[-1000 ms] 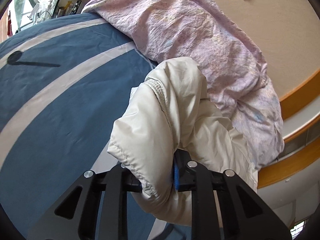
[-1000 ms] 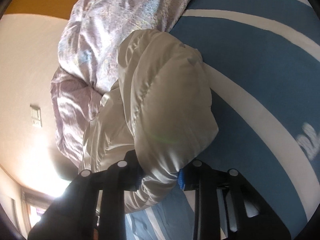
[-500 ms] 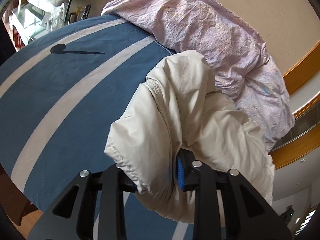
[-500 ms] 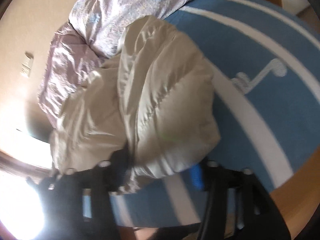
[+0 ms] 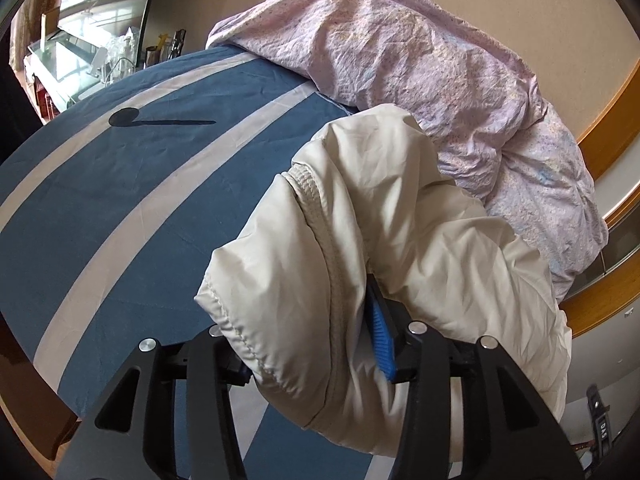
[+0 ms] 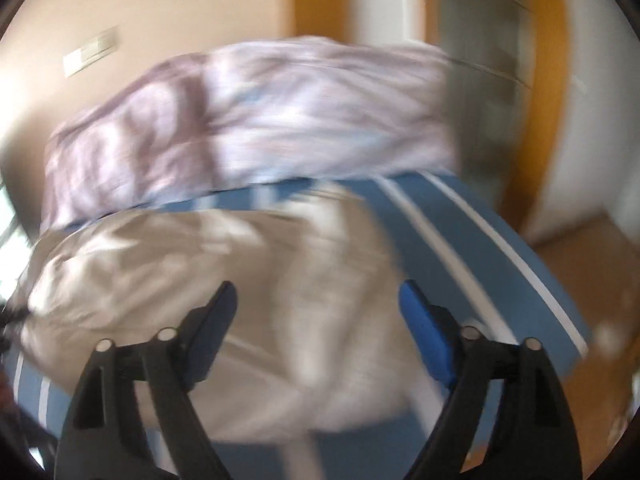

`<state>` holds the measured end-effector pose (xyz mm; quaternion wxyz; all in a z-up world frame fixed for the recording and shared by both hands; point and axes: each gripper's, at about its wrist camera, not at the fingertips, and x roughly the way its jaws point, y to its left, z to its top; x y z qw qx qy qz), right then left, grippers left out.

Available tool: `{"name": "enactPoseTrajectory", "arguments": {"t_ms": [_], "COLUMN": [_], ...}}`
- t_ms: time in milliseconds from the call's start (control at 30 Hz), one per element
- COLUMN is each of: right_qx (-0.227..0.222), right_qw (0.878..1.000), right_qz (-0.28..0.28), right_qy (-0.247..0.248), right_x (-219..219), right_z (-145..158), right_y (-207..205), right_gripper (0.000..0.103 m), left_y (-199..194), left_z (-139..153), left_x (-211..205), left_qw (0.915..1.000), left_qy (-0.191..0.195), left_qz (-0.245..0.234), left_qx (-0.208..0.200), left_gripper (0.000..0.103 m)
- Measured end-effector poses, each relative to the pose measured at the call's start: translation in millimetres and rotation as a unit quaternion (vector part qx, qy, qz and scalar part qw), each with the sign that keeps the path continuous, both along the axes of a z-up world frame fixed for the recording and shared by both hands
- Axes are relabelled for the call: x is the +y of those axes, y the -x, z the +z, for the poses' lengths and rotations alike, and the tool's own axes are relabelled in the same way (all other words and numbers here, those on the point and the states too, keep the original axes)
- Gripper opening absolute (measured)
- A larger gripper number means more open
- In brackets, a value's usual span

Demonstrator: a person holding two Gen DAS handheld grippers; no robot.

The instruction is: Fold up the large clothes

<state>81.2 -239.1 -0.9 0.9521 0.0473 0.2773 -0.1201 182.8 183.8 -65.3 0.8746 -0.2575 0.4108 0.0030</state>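
Now the left gripper (image 5: 316,356) pinches the puffy cream quilted jacket (image 5: 400,240); the right gripper (image 6: 318,300) gapes, blurred, over striped blue bedding (image 6: 460,232).

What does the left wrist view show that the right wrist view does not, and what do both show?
Only the left wrist view: the left gripper shut on the cream padded jacket, and a glass-topped desk by a window.

Only the right wrist view, though blurred: the right gripper open above the jacket, and bare wooden floor.

Both: the jacket, the blue white-striped bedsheet, the crumpled lilac duvet.
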Motion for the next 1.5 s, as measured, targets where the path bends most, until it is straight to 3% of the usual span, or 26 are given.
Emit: {"name": "enactPoseTrajectory", "arguments": {"t_ms": [133,233,400,600,900,1133,1300,1500], "right_qx": [0.017,0.045,0.069,0.087,0.107,0.116,0.111,0.103], "right_qw": [0.996,0.991,0.988,0.983,0.981,0.979,0.979,0.98], "right_qz": [0.087,0.119,0.12,0.121,0.129,0.133,0.138,0.166], "right_qy": [0.024,0.036,0.075,0.111,0.092,0.105,0.101,0.051], "right_x": [57,86,104,118,112,118,118,102], "right_z": [-7,-17,-39,-60,-75,-82,-86,-82], "right_y": [-45,-75,-89,-102,-113,-121,-124,-124], "right_gripper": [0.06,0.045,0.044,0.045,0.045,0.046,0.045,0.046], "left_y": [-1,-1,-2,-2,-1,6,19,30], "left_z": [0,0,1,18,54,99,127,145], "left_x": [0,1,1,-7,-28,-68,-108,-151], "left_qw": [1.0,0.9999,0.9998,0.9991,0.9947,0.9828,0.9676,0.9501], "left_qy": [0.0,0.003,0.006,-0.009,-0.025,-0.052,-0.066,-0.067], "left_qz": [0.007,0.012,0.015,0.009,-0.012,-0.048,-0.087,-0.142], "left_qx": [-0.003,-0.005,-0.01,-0.041,-0.098,-0.17,-0.228,-0.269], "left_gripper": [0.046,0.046,0.045,0.034,0.025,0.025,0.025,0.025]}}
